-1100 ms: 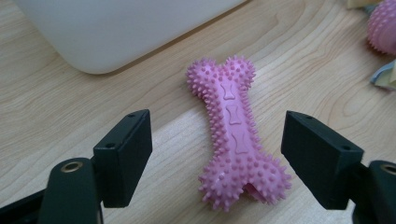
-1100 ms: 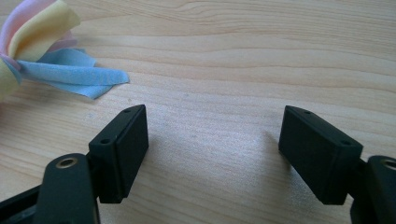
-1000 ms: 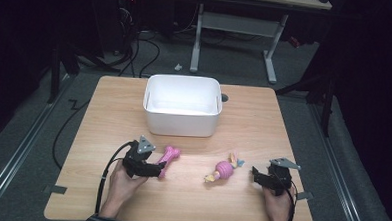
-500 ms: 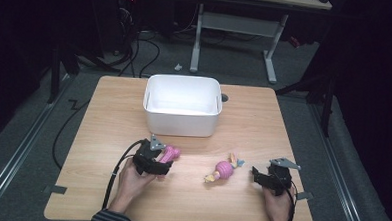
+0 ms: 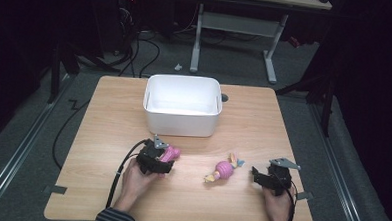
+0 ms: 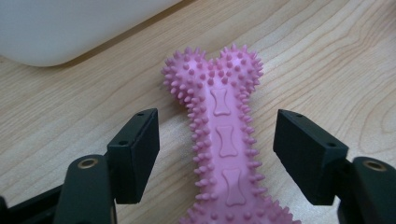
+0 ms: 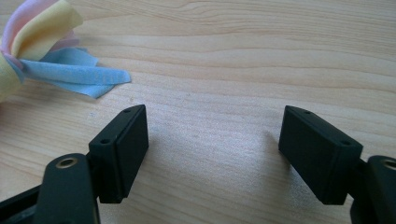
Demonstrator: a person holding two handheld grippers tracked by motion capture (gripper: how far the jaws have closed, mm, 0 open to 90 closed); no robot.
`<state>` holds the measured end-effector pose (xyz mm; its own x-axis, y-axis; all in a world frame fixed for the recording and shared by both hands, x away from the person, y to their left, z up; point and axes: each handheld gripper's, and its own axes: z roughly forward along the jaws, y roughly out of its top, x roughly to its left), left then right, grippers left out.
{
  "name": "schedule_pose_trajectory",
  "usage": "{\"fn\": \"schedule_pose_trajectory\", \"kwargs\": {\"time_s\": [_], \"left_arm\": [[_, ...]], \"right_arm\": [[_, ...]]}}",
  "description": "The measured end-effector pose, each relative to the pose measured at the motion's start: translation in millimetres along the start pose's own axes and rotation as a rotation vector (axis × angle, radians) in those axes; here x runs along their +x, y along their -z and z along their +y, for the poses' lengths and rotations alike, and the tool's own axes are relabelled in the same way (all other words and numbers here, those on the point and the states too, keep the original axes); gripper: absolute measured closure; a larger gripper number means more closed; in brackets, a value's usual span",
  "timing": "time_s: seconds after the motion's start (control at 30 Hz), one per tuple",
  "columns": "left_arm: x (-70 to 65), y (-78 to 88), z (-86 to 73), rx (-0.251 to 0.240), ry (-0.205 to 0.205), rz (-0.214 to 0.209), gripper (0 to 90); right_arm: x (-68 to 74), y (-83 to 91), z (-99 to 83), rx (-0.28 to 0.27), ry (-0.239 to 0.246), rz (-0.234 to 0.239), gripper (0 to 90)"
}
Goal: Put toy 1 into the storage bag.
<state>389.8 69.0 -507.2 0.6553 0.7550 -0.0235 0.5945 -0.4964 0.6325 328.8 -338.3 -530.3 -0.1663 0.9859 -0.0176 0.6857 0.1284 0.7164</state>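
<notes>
Spiky pink bone toy (image 6: 224,140) between the spread jaws of the left gripper (image 6: 217,149).
Right gripper (image 7: 212,154) — jaws spread over bare table (image 7: 261,56) — has fleece strips (image 7: 70,72) at its ten o'clock.

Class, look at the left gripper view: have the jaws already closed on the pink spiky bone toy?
No: the left gripper stands open, a gap either side of the pink bone toy.

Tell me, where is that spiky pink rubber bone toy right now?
The spiky pink rubber bone toy lies on the wooden table, between the open jaws of the left gripper, just in front of the white plastic tub.
</notes>
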Motion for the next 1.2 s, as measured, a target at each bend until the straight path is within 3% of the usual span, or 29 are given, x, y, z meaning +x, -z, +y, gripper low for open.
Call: {"fn": "schedule_pose_trajectory", "kwargs": {"time_s": [0.3, 0.93, 1.2], "left_arm": [[-0.7, -5.0, 0.8, 0.013, 0.008, -0.001, 36.7], [-4.1, -5.3, 4.0, 0.041, 0.006, 0.010, 54.5], [-5.3, -4.3, 5.9, 0.055, -0.006, 0.015, 56.6]], "right_arm": [[0.3, 0.1, 0.0, 0.001, -0.001, 0.001, 24.2], [0.4, 0.0, -0.1, 0.000, -0.001, 0.003, 24.2], [0.4, 0.0, -0.1, 0.000, -0.001, 0.003, 24.1]]}}
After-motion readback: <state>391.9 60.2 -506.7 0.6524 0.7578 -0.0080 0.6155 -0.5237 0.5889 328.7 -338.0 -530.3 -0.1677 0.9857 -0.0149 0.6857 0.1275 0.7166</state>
